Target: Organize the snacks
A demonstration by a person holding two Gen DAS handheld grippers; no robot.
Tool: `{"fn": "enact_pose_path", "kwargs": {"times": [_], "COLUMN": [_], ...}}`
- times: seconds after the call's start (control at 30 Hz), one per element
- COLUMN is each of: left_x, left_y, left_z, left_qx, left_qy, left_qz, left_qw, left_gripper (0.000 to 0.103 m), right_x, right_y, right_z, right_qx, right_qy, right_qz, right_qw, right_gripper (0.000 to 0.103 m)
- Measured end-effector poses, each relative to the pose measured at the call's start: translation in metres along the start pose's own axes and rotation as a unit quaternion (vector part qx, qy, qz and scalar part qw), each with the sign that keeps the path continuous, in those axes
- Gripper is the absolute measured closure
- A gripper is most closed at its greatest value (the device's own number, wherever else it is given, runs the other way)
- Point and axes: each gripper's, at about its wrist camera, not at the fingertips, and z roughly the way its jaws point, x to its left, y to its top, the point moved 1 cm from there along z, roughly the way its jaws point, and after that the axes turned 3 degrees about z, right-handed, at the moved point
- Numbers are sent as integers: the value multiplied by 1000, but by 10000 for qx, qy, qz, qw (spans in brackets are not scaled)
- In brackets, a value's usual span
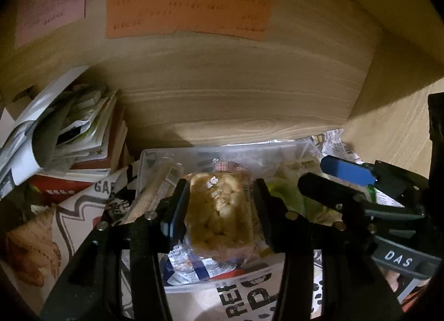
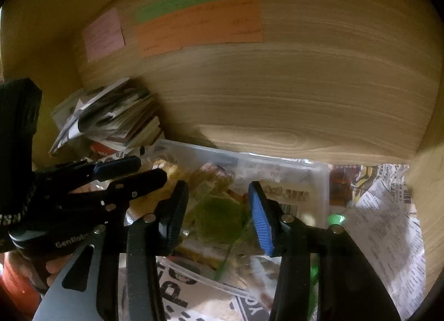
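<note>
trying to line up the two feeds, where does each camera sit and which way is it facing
Left wrist: on the left tongs, looking forward into a wooden shelf at the clear bin; its jaws flank a tan snack pack; the right tongs show at right.
Right wrist: on the right tongs, same direction, open over a green snack pack; the left tongs show at left.
Shared: bin, orange note, paper stack.

Light: dim, warm yellow, brightest on the wood back panel (image 2: 277,85)
Shadows: heavy at left corners
Blur: soft throughout
Edges: fisheye bending, black vignette
</note>
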Motion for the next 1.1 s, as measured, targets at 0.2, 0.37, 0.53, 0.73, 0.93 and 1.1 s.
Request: {"fn": "enact_pose_path", "kwargs": {"times": [0.2,0.37,0.53,0.73,0.93,1.1], "left_x": [5,-2,-11,-28,-42,-50], "left_y": [-9,-18,-23,-32,-40,-50], "left_z": [-22,-58,-113,-172,-213,-237], "left_qx": [-84,-398,-907,-1502,-1936,-2246], "left_qy": [-33,111,219,390,597,725], "left_qz": [-168,-134,-78,16,133,144], "left_qw": [9998,9991,9956,9879,9792,9717], "left_gripper": [55,55,55,46,28,9], "right_x": [0,5,14,24,33,40], "right_y": [-2,-10,-15,-20,-27,-37], "right_z": [-18,-46,-87,-140,-186,-209], "right_qx": [-142,-366,-750,-1295,-1789,-2058], "right_qy": [1,7,73,146,167,108], "right_qz": [1,-73,-62,-34,-26,-41], "right_qw": [9999,9993,9971,9915,9837,9785], "right_gripper": [61,61,61,61,43,20]}}
